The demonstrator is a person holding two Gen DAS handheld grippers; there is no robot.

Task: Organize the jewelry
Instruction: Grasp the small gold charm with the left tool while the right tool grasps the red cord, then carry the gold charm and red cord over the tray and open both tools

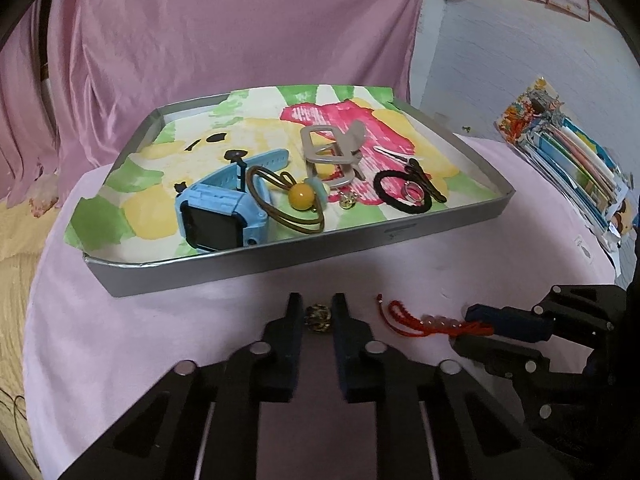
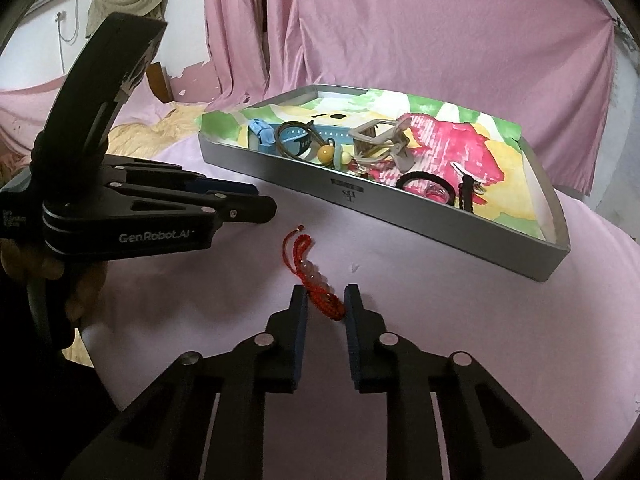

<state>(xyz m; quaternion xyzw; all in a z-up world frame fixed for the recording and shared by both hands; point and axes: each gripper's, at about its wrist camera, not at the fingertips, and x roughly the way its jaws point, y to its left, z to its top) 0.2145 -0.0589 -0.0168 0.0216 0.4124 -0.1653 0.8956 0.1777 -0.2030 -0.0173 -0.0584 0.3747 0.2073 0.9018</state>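
A grey tray (image 1: 448,222) lined with a colourful drawing holds a blue watch (image 1: 216,216), a brown hair tie with a yellow bead (image 1: 300,196), a grey claw clip (image 1: 332,152), a black hair tie (image 1: 404,192) and a ring (image 1: 412,192). On the pink cloth in front, a small dark-gold bead (image 1: 317,317) lies between my left gripper's (image 1: 317,312) open fingers. A red cord bracelet with pink beads (image 2: 316,276) lies with its near end between my right gripper's (image 2: 326,300) open fingers. The right gripper also shows in the left wrist view (image 1: 476,324), and the tray shows in the right wrist view (image 2: 400,216).
A stack of colourful books or packets (image 1: 568,148) lies at the right. Pink curtains (image 1: 200,32) hang behind the table. The left gripper's body (image 2: 132,208) reaches in from the left of the right wrist view, close to the bracelet's far end.
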